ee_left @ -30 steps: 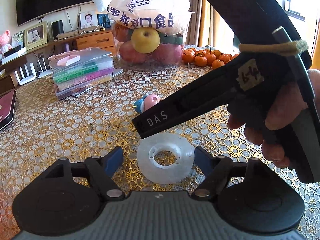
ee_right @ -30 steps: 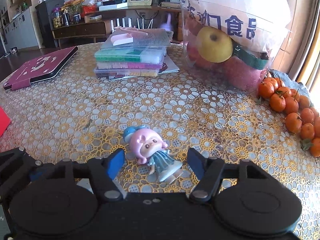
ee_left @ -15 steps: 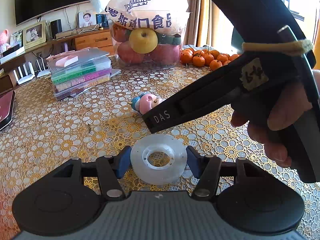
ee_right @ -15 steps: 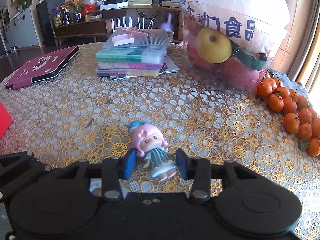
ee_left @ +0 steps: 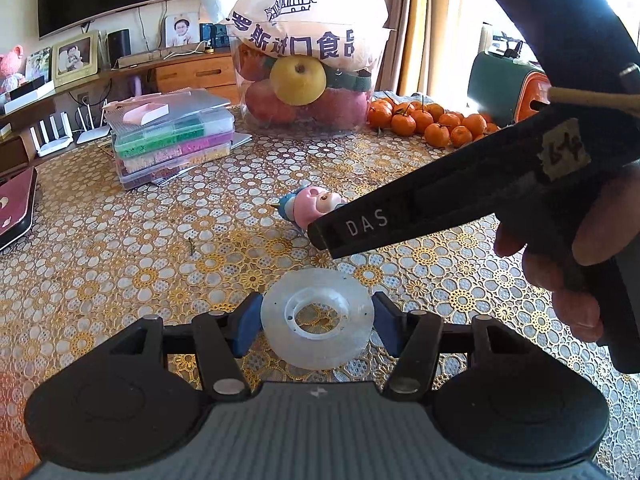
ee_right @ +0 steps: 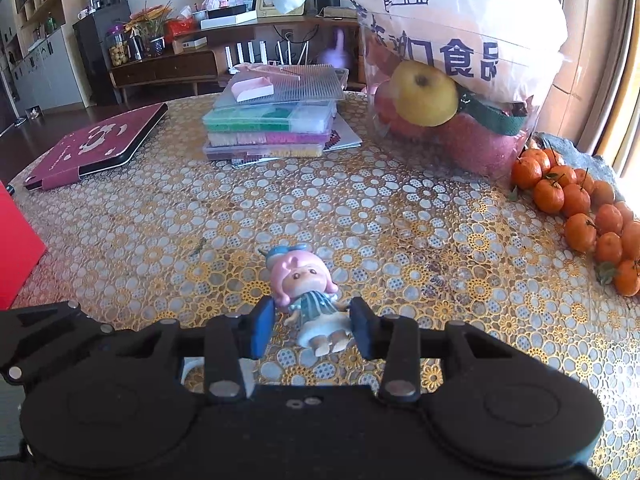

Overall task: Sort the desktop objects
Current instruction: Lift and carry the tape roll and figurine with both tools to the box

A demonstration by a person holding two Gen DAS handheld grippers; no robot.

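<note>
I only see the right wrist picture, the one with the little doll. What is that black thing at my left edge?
Observer: That is the left claw. Its pads look pressed against the rim of a white plastic reel.
Operator: How does the reel lie?
Observer: Flat, with the flowered tablecloth showing through its centre hole.
Operator: And who holds the right claw?
Observer: A hand is wrapped round its black handle, just right of the reel.
</note>
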